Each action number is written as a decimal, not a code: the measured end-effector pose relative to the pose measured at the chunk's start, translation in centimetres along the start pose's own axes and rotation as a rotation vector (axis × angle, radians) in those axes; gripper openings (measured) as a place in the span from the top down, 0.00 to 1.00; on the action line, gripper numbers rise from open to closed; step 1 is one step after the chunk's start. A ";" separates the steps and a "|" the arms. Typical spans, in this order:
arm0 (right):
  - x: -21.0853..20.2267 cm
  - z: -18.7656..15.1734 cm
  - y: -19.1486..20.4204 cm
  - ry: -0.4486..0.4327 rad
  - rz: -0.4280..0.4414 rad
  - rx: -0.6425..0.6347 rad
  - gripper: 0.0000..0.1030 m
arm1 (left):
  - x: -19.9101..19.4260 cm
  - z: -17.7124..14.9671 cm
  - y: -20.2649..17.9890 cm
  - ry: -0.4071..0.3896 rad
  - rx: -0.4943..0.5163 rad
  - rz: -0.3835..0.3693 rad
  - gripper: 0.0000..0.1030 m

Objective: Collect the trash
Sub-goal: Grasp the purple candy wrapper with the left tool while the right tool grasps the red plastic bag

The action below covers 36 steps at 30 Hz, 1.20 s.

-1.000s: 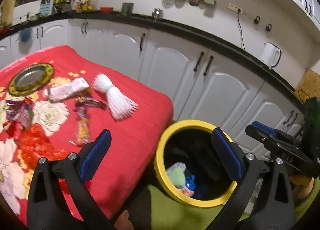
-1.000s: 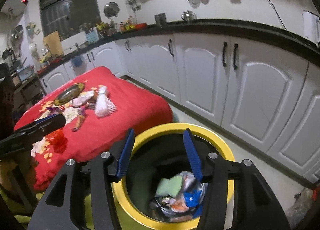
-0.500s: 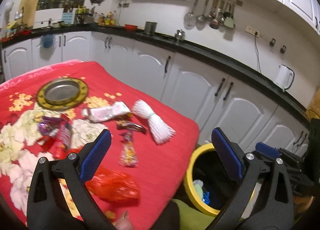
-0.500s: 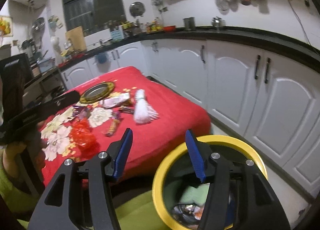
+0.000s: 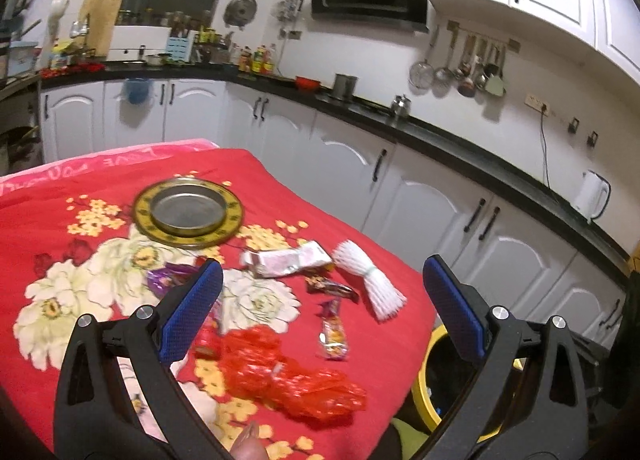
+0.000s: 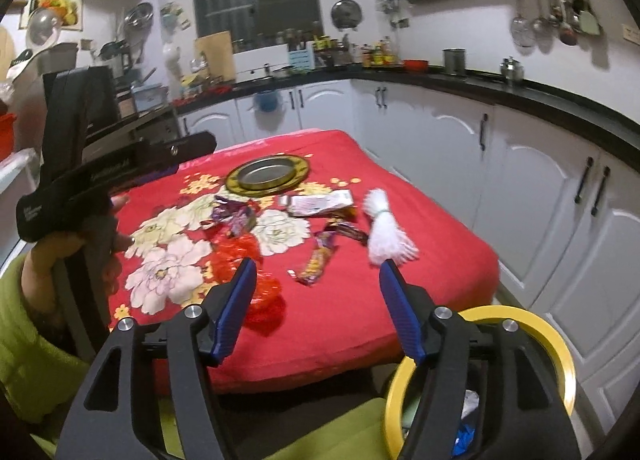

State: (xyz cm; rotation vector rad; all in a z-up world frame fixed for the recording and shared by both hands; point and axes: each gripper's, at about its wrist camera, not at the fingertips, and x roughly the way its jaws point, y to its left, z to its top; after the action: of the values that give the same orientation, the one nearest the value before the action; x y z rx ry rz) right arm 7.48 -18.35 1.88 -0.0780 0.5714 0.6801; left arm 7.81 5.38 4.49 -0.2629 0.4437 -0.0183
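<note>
Trash lies on the red flowered tablecloth (image 5: 72,187): a crumpled red plastic bag (image 5: 288,376), a yellow snack wrapper (image 5: 334,326), a dark wrapper (image 5: 330,288), a purple wrapper (image 5: 168,276), a silver packet (image 5: 286,258) and a white bundle (image 5: 368,290). My left gripper (image 5: 320,308) is open and empty above the red bag. My right gripper (image 6: 316,310) is open and empty over the table's near edge; the snack wrapper (image 6: 316,262) and red bag (image 6: 240,260) lie ahead. The yellow-rimmed bin (image 6: 524,320) stands at the table's right.
A gold-rimmed metal plate (image 5: 188,211) sits at the far side of the table. White kitchen cabinets (image 5: 420,195) and a black counter run behind and to the right. The bin (image 5: 428,376) holds several pieces of trash.
Both grippers swung away from above the bin, left and up toward the table. The table's trash now fills both views; the bin has slid to the lower right.
</note>
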 end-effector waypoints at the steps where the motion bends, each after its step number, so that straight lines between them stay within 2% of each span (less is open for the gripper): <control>1: 0.2 0.1 0.3 0.003 0.007 -0.005 0.40 | -0.2 0.2 0.5 -0.005 -0.007 0.005 0.11; 12: 4.7 0.2 4.4 0.081 0.096 -0.101 0.36 | -0.2 1.0 5.0 -0.024 -0.063 0.084 0.11; 20: 8.8 -0.3 6.7 0.144 0.136 -0.190 0.35 | 2.8 0.2 9.7 0.082 -0.102 0.156 0.11; 25: 11.3 -1.0 6.9 0.185 0.132 -0.211 0.35 | 4.6 -0.3 11.0 0.141 -0.066 0.186 0.11; 26: 11.7 -1.1 6.8 0.194 0.129 -0.213 0.35 | 5.0 -0.4 11.2 0.151 -0.055 0.187 0.13; 30: 13.3 -1.6 6.5 0.223 0.123 -0.212 0.35 | 6.6 -0.6 11.7 0.192 -0.031 0.188 0.34; 36: 15.1 -2.1 6.2 0.254 0.126 -0.187 0.36 | 8.9 -1.4 12.7 0.255 -0.068 0.155 0.53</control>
State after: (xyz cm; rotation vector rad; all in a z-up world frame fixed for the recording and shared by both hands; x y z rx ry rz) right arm 12.17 -5.37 -7.07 -0.3083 0.7596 0.8519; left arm 14.78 16.64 -3.79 -0.2935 0.7179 0.1163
